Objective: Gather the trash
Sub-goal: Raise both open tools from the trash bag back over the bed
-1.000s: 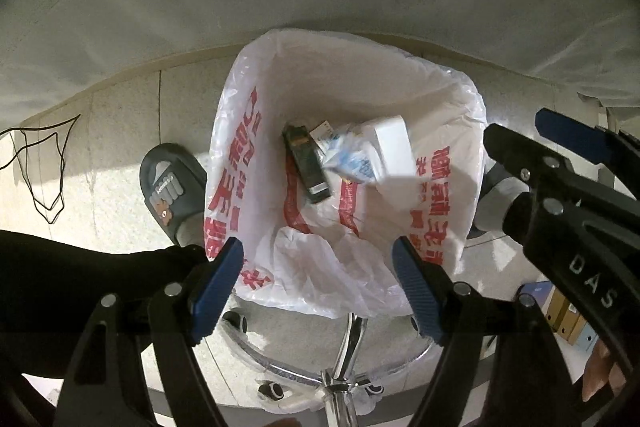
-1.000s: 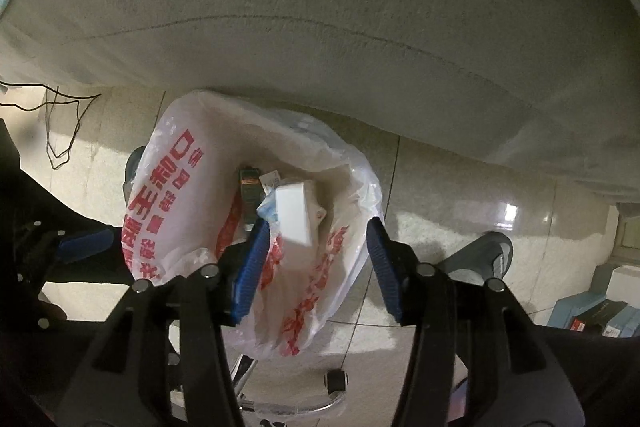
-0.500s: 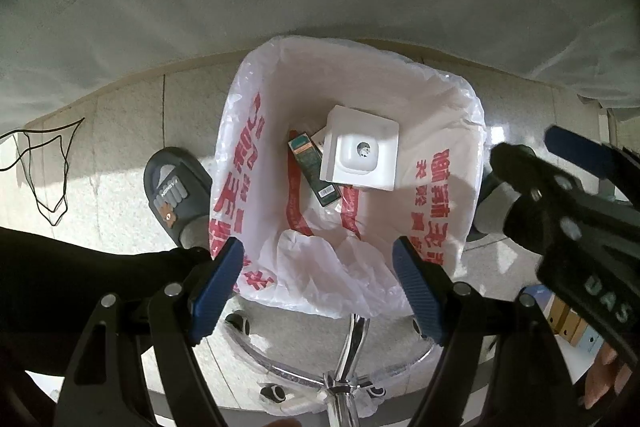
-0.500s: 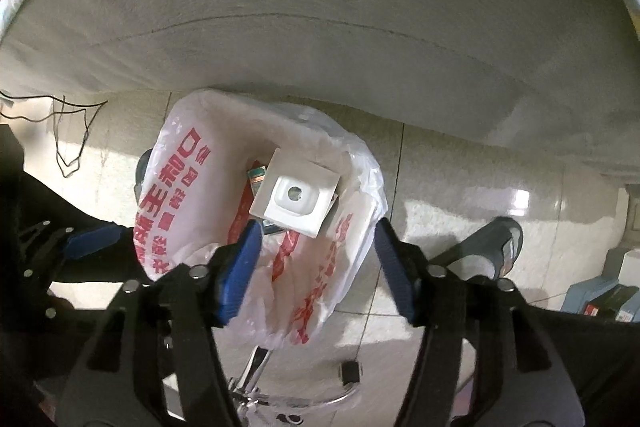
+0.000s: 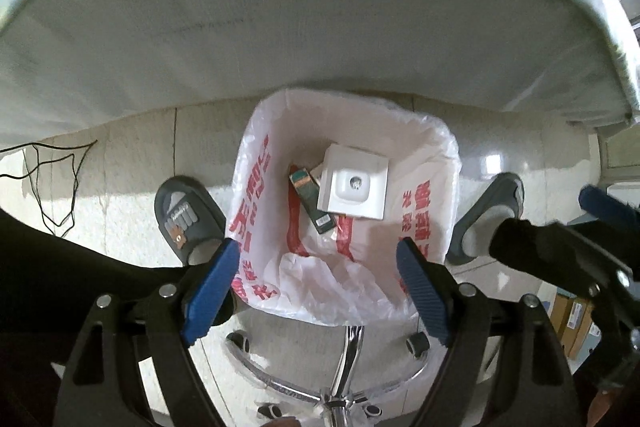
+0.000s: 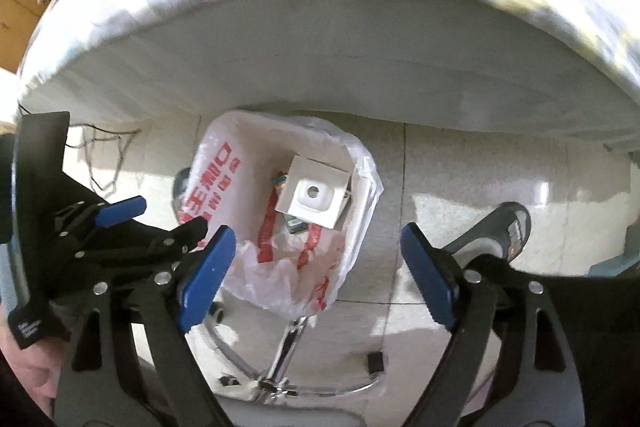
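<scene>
A broad pale cloth-covered edge [image 5: 280, 27] arches across the top of both wrist views, overhanging the floor just behind the bin. Below it the glossy pale tiled floor [image 6: 460, 195] lies open to the right of the bin, while a thin black cable [image 5: 48, 187] loops on the tiles at far left. 2 grey slippers flank the bin: the left grey slipper [image 5: 186, 223] just beside its left side, the right grey slipper [image 6: 508, 231] well apart across bare tile. A chrome star-shaped chair base with castors [image 5: 344, 383] sits on the near side, under the bin's front lip.

The white plastic bin bag with red printed characters [image 5: 256, 195] stands with its mouth wide. Inside, a white square cardboard box with a round moulded hollow [image 5: 354, 187] lies flat on top, and a dark green rectangular packet [image 5: 310, 199] lies beside and partly under its left edge.

The left claw [image 5: 320, 291] points down over the bag's near rim, its blue pads spread and opening, nothing between them; the white box lies lower in the bag, apart from it. The right claw [image 6: 316, 275] is also opening wide and holds nothing, its left pad over the bag's front fold, its right pad over bare tile; the box sits in the bag beyond the pads.
</scene>
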### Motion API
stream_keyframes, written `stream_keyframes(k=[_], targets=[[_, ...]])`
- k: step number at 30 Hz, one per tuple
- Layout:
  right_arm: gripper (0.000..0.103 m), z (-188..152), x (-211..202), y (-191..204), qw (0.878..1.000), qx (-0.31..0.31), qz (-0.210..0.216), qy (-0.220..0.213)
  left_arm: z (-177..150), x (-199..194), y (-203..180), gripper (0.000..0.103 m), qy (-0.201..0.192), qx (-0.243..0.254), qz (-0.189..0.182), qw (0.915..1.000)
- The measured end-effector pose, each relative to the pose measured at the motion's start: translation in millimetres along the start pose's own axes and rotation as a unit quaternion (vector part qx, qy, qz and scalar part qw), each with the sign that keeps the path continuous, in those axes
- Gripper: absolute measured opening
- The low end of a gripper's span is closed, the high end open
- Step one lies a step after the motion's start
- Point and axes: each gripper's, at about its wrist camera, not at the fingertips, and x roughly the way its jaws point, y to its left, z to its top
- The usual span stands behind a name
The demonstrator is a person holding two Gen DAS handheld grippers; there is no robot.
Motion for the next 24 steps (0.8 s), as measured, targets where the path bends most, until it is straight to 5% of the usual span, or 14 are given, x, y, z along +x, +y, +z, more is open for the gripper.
stream_keyframes(k=[24], targets=[[0.091,-38.8,-154.1,-13.6,0.99,0.024,0.009,-0.135,-24.8,-145.1,-7.2,0.084,-0.165,0.002,-0.036,0.9856]])
